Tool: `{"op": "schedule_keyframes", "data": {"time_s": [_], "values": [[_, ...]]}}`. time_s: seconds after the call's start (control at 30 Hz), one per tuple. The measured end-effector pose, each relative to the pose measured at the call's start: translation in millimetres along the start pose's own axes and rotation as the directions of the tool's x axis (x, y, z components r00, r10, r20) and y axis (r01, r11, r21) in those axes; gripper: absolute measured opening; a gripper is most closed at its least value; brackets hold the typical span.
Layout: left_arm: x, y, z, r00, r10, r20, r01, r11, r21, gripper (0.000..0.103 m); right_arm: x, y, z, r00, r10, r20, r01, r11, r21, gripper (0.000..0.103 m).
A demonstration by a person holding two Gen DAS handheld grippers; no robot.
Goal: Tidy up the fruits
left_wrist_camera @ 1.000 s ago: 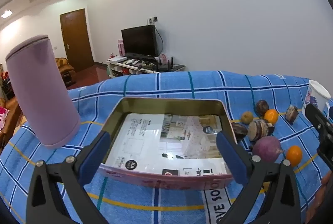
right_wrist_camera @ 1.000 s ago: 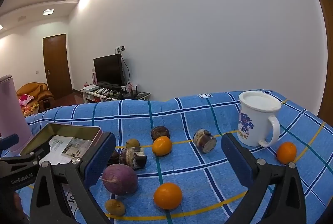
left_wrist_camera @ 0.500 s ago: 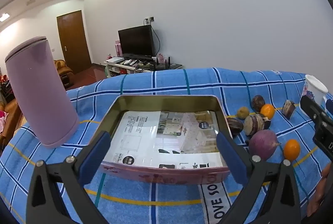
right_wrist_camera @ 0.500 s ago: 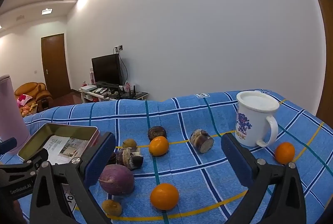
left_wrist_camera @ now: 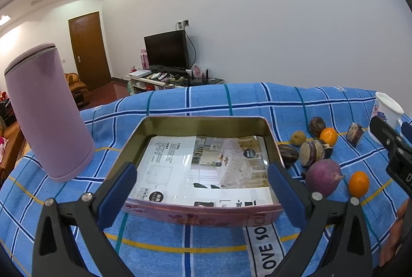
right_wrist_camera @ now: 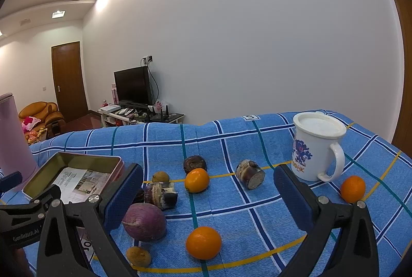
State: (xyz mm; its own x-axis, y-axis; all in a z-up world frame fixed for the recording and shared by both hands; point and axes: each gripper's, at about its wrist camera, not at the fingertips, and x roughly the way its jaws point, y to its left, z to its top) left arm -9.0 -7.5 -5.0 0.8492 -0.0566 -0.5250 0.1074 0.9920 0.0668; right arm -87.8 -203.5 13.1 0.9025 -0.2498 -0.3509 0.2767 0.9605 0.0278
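On the blue checked cloth (right_wrist_camera: 270, 215), both the left gripper (left_wrist_camera: 200, 189) and right gripper (right_wrist_camera: 208, 194) gape wide, holding nothing; a white mug (right_wrist_camera: 312, 148) and purple tumbler (left_wrist_camera: 49, 114) flank the tin (left_wrist_camera: 203, 122) and scattered fruit.

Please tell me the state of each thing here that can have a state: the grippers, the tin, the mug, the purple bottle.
Left gripper: jaws open, holding nothing.
Right gripper: jaws open, holding nothing.
Tin box: open, no lid on it, paper inside, no fruit.
White mug: upright, lid on.
Purple bottle: standing, capped.
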Motion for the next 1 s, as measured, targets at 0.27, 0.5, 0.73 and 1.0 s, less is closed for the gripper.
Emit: {"op": "schedule_keyframes", "data": {"time_s": [0.27, 0.5, 0.73, 1.0], "values": [[2, 0, -1, 1.000, 0.000, -0.009, 0.000, 1.000, -0.005, 0.103, -1, -1, 0, 1.000, 0.005, 0.001, -0.005, 1.000, 0.003, 0.102], [3, 2, -2, 1.000, -0.001, -0.012, 0.001, 1.000, -0.005, 0.103, -2, -1, 0, 1.000, 0.008, -0.001, -0.008, 1.000, 0.003, 0.102], [2, 0, -3, 1.000, 0.015, -0.001, -0.015, 1.000, 0.007, 0.103, -3, -3, 2, 1.000, -0.001, -0.002, 0.001, 1.000, 0.006, 0.102], [1, -3, -3, 1.000, 0.020, 0.002, -0.020, 1.000, 0.019, 0.103, 0, -12, 5, 1.000, -0.009, -0.021, 0.009, 1.000, 0.016, 0.102]]}}
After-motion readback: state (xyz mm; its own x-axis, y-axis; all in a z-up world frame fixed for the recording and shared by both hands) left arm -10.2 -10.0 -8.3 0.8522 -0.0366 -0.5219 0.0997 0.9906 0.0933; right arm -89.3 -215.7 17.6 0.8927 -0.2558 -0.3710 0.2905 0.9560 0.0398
